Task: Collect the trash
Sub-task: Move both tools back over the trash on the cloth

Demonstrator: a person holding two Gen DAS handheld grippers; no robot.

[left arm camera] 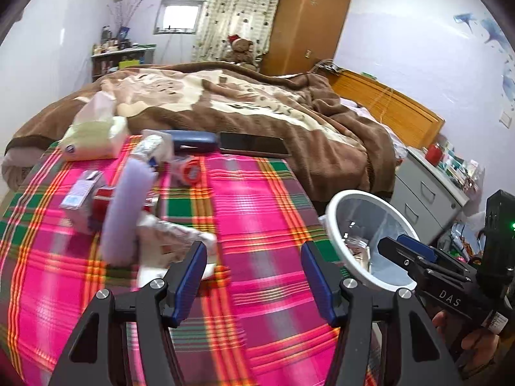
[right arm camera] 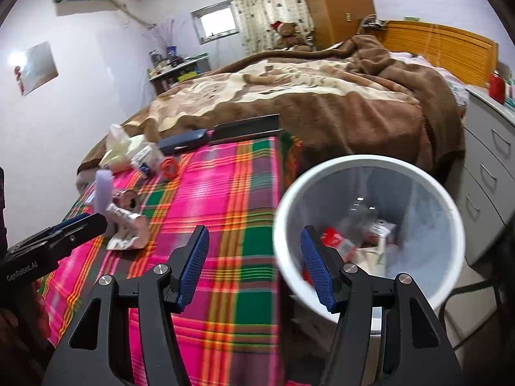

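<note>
Tissue pack (left arm camera: pixel 93 138): far ahead and to the left of the left gripper, at the back edge of the plaid cloth; it looks like something kept, not trash.
Purple roll (left arm camera: pixel 124 209): ahead-left of the left gripper, standing tilted among small boxes; blurred, so what it is stays unclear.
Crumpled wrapper (left arm camera: pixel 173 241): just ahead of the left gripper's left finger, lying loose on the cloth; likely the next piece of trash, being the nearest.
Left gripper (left arm camera: pixel 254 276): jaws apart with nothing between them, hanging over the plaid cloth (left arm camera: pixel 257 193); it seems free to take the wrapper.
Phone (left arm camera: pixel 254 144): far ahead of the left gripper beside a dark blue case (left arm camera: pixel 193 141), both set neatly at the back, so probably not trash.
Right gripper (right arm camera: pixel 254 263): jaws wide and empty, tilted down, its right finger over the bin's rim and its left over the cloth.
Bin (right arm camera: pixel 289 199): right of the cloth's edge, directly ahead-right of the right gripper, placed close so trash drops in easily; wrappers and a red packet already lie inside.
</note>
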